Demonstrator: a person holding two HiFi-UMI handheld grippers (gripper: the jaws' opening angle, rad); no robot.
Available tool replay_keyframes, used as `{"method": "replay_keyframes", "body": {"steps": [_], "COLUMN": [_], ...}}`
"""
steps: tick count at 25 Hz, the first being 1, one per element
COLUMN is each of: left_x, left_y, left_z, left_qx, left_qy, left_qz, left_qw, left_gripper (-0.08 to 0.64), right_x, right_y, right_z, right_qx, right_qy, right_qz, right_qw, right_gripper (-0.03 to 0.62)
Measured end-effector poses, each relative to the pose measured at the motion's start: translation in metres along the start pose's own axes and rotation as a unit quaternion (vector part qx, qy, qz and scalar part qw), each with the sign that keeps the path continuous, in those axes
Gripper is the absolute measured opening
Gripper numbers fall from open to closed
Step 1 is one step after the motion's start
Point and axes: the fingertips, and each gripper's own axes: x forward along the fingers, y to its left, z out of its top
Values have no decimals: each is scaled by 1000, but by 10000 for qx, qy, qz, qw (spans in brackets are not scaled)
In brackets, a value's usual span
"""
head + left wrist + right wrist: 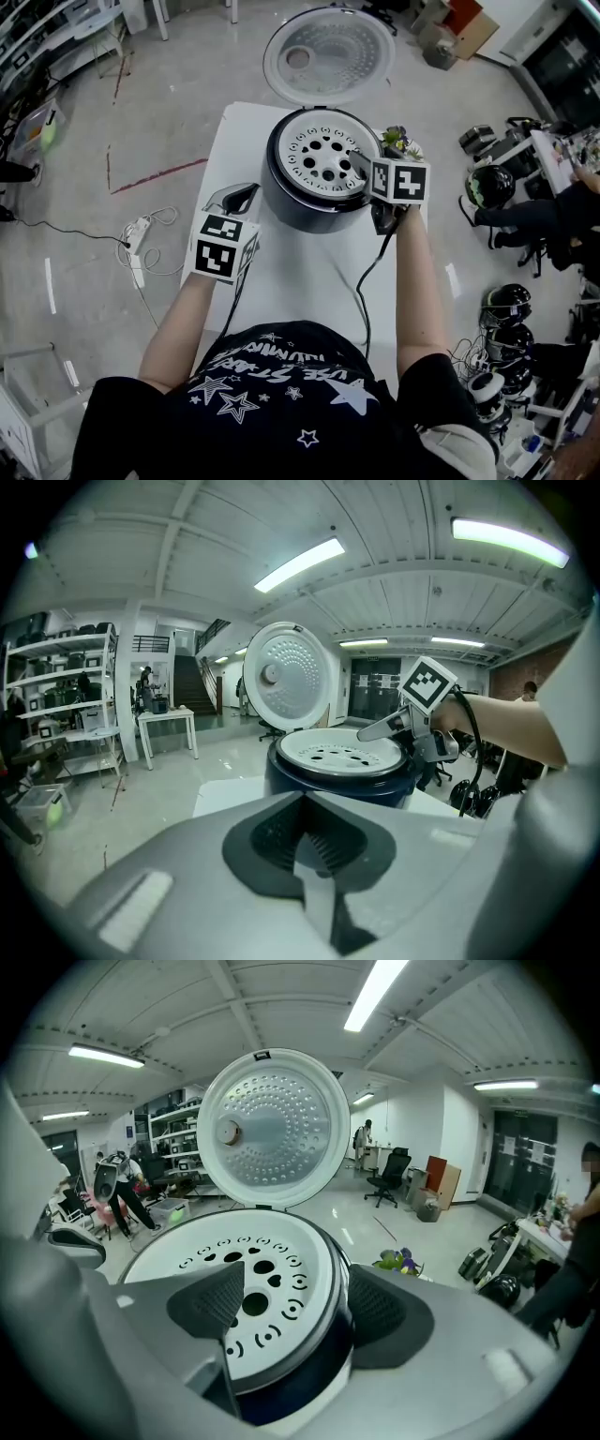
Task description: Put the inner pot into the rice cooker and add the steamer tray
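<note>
Black star-printed T-shirt (281,412); grey left gripper (239,197), right gripper (361,173); black cables (361,281).

The rice cooker (305,206), a round dark-blue body, stands upright on the white table (281,281) in front of me. Its hinged lid (328,54) is swung fully open away from me, showing a dimpled silver inner face. The steamer tray (323,155), a white disc pierced by round holes and ringed by small curved slots, sits level in the cooker's mouth and covers it, so I cannot see the inner pot.
</note>
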Motion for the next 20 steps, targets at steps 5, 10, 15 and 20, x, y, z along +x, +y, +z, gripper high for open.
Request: {"method": "replay_keyframes", "body": {"steps": [5, 10, 15, 20], "left_x": [-7, -18, -35, -60], "left_y": [0, -4, -11, -11], "left_z": [2, -2, -12, -29], "left_qx": [47, 97, 143, 151], "left_qy": [-73, -136, -131, -55], "left_qz": [-85, -195, -346, -513], "left_qw": [9999, 9997, 9992, 9986], "left_gripper": [5, 5, 5, 5], "right_x": [-18, -41, -64, -92], "right_y": [4, 18, 39, 66], "right_z": [-1, -3, -9, -15], "right_qx": [121, 228, 300, 465], "right_qy": [-153, -447, -780, -1057], "right_qz": [-133, -215, -227, -355], "right_qw": [9997, 9985, 9962, 9927], "right_gripper": [368, 356, 336, 299]}}
